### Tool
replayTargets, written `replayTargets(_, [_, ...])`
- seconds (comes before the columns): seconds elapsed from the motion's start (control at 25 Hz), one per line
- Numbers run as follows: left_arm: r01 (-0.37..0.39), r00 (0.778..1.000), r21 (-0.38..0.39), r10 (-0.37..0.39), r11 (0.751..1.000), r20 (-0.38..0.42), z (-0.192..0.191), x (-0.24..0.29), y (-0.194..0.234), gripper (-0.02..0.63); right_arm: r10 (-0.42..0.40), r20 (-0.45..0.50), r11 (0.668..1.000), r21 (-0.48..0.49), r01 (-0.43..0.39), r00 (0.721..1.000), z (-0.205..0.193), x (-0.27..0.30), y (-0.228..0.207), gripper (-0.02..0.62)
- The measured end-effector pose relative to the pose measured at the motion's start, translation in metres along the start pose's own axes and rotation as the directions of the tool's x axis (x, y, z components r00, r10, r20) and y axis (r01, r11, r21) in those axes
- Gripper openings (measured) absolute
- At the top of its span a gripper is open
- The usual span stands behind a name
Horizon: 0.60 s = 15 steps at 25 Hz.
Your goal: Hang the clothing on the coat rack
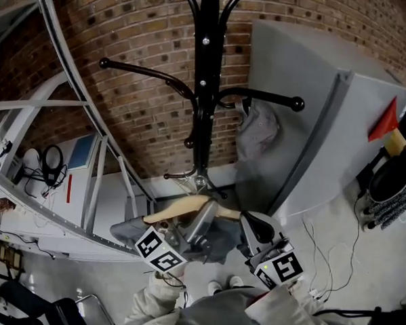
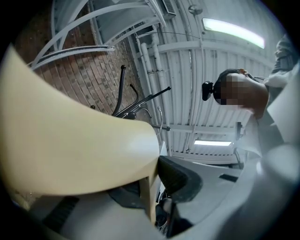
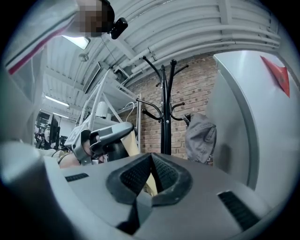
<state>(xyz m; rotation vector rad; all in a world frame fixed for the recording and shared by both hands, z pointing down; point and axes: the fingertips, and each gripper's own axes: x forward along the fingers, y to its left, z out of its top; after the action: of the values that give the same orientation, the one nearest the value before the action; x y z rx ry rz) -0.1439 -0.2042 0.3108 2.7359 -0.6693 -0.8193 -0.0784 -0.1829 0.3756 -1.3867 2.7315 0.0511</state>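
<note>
The black coat rack (image 1: 209,90) stands against the brick wall; a grey garment (image 1: 257,130) hangs from its right arm. Below it I hold a cream wooden hanger (image 1: 185,208) with a metal hook (image 1: 190,174), and grey clothing (image 1: 128,230) droops from its left end. My left gripper (image 1: 193,230) is shut on the hanger's middle; in the left gripper view the hanger (image 2: 70,154) fills the left side between the jaws of this gripper (image 2: 152,183). My right gripper (image 1: 250,225) is at the hanger's right end; its pads (image 3: 140,176) close on a cream strip. The rack (image 3: 165,117) lies ahead.
A tall grey cabinet (image 1: 323,132) with a red tag (image 1: 384,122) stands right of the rack, close to the hung garment. A white metal frame (image 1: 87,151) runs along the left. Cables (image 1: 323,254) lie on the floor, and a black chair (image 1: 34,310) is at bottom left.
</note>
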Motion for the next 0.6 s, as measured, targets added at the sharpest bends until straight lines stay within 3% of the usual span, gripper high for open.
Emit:
replayTargets(0.24, [0.007,1.0,-0.011,-0.007,1.0,0.018,0.007,0.02,0.016,0.087,-0.005,0.005,1.0,-0.008,0.005,1.0,0.002,0.013,-0.017,0.025])
replayTargets(0.44, [-0.012,0.999,-0.008,0.012,1.0,0.033,0.012,0.038,0.038,0.087,0.015,0.078,1.0,0.013,-0.016,0.997,0.016,0.022,-0.031,0.025])
replayTargets(0.6, [-0.016,0.999,-0.008,0.016,1.0,0.041,0.015,0.049,0.053,0.087,0.002,0.062,1.0,-0.014,-0.001,0.998,0.013,0.028,-0.044,0.025])
